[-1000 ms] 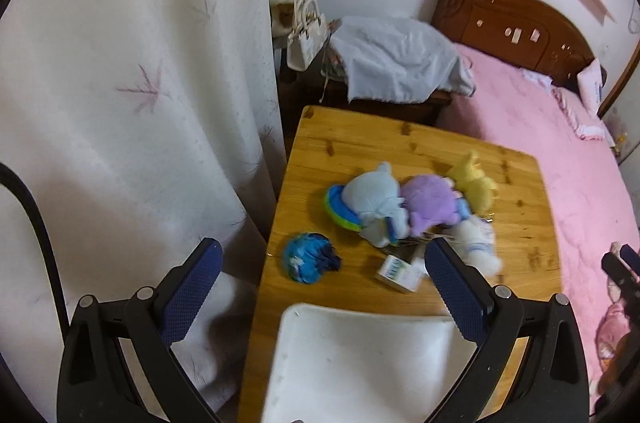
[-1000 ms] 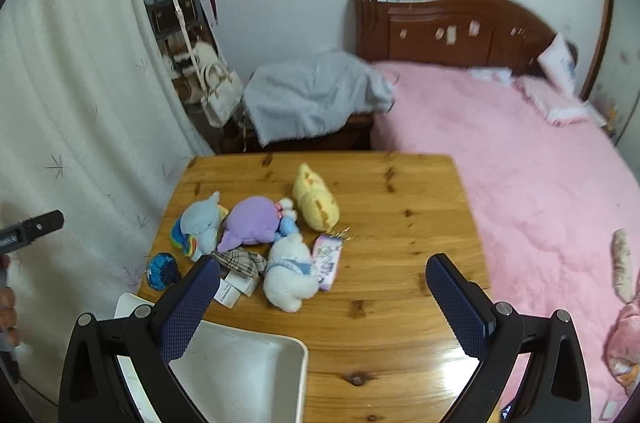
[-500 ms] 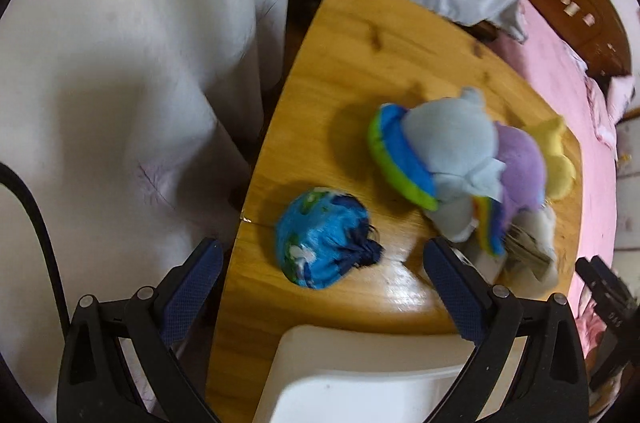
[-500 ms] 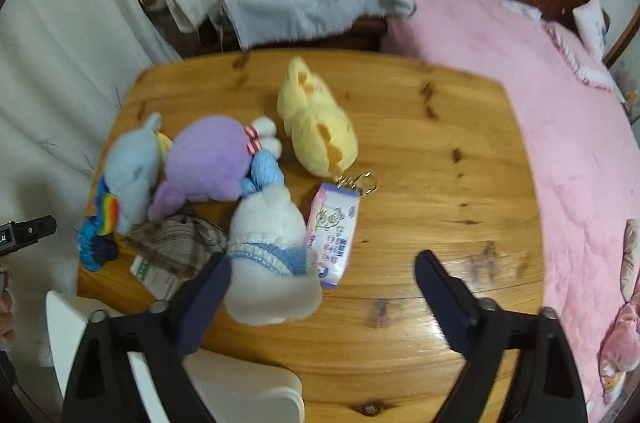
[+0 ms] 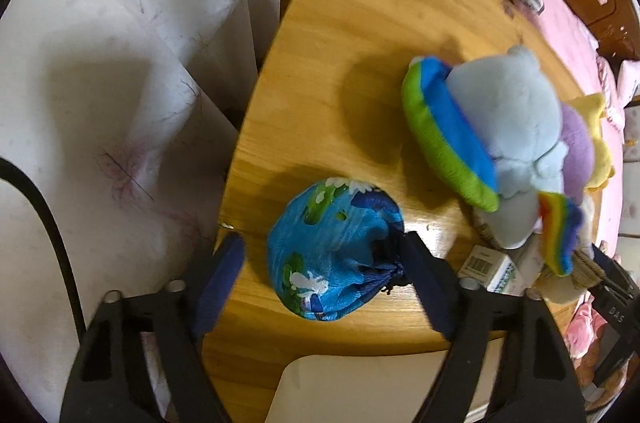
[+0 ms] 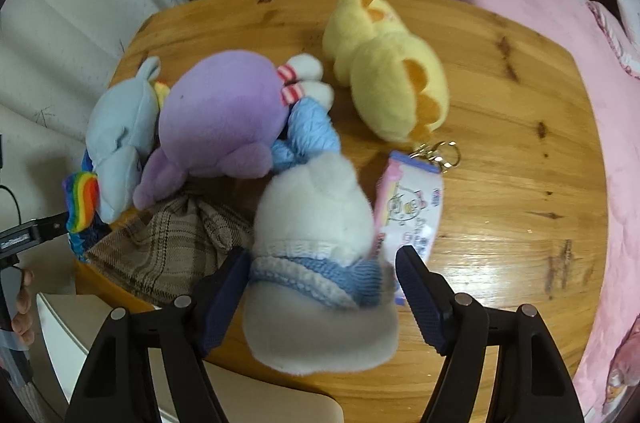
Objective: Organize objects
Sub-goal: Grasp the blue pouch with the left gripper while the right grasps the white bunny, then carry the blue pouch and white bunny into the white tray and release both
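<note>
A blue earth-print drawstring pouch [image 5: 332,247] lies near the table's left edge. My left gripper [image 5: 320,243] points down over it and its jaws are closing. The right finger touches the pouch's cord end, and a gap shows at the left finger. A white plush toy in a blue knitted sweater [image 6: 316,207] lies at the table's near edge. My right gripper [image 6: 322,253] straddles its sweater, its jaws closing with both pads against the toy's sides.
On the wooden table [image 6: 520,143] lie a light blue rainbow pony [image 5: 504,127], a purple plush [image 6: 224,111], a yellow plush [image 6: 392,75], a pink keyring pack [image 6: 416,207], plaid cloth [image 6: 160,247] and a small box [image 5: 492,267]. A white tray [image 5: 360,387] sits at the near edge. Curtain left, pink bed [image 6: 600,23] right.
Both grippers dropped toward the table and tipped downward. The left jaws narrowed around the blue pouch and the right jaws around the white plush.
</note>
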Tool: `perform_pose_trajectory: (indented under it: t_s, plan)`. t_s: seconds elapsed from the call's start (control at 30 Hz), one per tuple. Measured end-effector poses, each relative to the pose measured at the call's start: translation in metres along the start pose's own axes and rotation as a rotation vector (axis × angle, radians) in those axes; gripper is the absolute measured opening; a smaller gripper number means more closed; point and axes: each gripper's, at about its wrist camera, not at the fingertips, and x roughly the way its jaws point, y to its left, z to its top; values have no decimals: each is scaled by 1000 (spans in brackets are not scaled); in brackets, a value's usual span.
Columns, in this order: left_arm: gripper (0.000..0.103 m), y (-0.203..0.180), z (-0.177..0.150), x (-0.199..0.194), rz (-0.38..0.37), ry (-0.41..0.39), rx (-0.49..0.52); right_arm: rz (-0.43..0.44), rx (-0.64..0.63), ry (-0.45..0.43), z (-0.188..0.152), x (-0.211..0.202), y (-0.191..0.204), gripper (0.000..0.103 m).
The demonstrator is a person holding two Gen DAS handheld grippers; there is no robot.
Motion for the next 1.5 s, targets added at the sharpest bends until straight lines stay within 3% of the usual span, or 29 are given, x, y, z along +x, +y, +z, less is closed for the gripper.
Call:
perform_pose_trajectory:
  t_s: [0.23,0.53,0.67,0.9,0.93,1.2,1.5]
  plan:
    - [77,-7,2,4,-10,20,40,-27,-10,41,-1,19,3,75]
    - [45,-26,-6,-5,-1,-5,124,-24,-38,32,-8,13,10,64]
    - [43,-31,-17,-16,-23,-8,167,16,-34,8,-15,-1,9,62]
    - [43,-49,-32,-76,-71,-133,190,62,-18,-126,-26,-66,4,62]
    - [43,-49,-37,-89,-76,-162,196,78,-123,-142,-23,-77,3,62]
    - [43,-51,-99,-198,-164,-339,291,178,-135,-335,-63,-179,-10,62]
    - [43,-57,-156,-265,-275,-422,458,296,-209,-482,-131,-275,2,63]
